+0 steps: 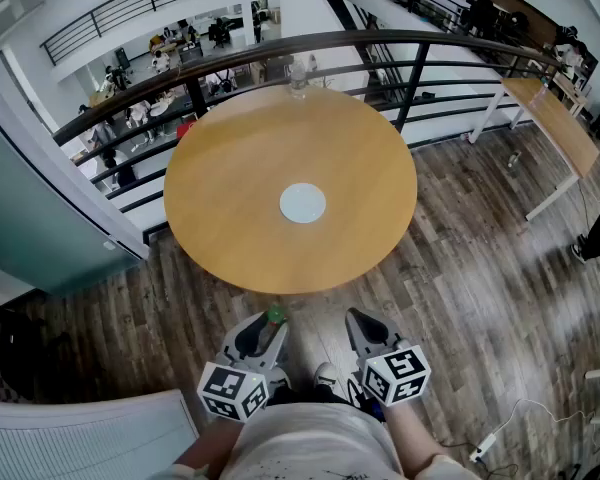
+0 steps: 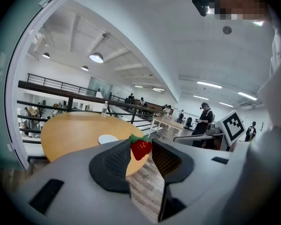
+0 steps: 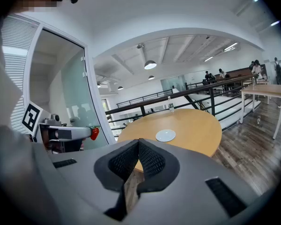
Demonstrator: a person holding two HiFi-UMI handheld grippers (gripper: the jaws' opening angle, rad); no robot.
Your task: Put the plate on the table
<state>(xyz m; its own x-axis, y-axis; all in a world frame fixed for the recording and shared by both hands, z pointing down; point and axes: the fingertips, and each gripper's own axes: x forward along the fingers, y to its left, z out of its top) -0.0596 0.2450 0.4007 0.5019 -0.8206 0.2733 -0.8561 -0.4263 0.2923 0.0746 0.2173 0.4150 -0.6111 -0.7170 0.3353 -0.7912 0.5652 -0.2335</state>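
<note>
You stand at the near edge of a round wooden tabletop (image 1: 230,198), with both tools held low and close to your body, short of its rim. The plate (image 1: 303,203), small, round and white, lies flat near the middle of that tabletop, well apart from both tools and touched by neither.

Your left gripper (image 1: 273,320) points toward the tabletop, and its fingers (image 2: 114,161) pinch a small red strawberry (image 2: 141,148) with a green top right at their tips. The fingers stand fairly wide, one pad against each side of the fruit. From the right gripper view the same strawberry shows at the end of the left tool, off to the side.

Your right gripper (image 1: 358,318) sits just beside the left one. Its fingers (image 3: 126,161) are pressed together at the tips with nothing between them.

A clear water bottle (image 1: 298,76) stands upright at the far edge of the tabletop, close to the dark curved railing (image 1: 280,46) behind it. The floor (image 1: 460,268) around you is dark wood plank, and a long light desk (image 1: 555,118) stands off to your right by the railing.
</note>
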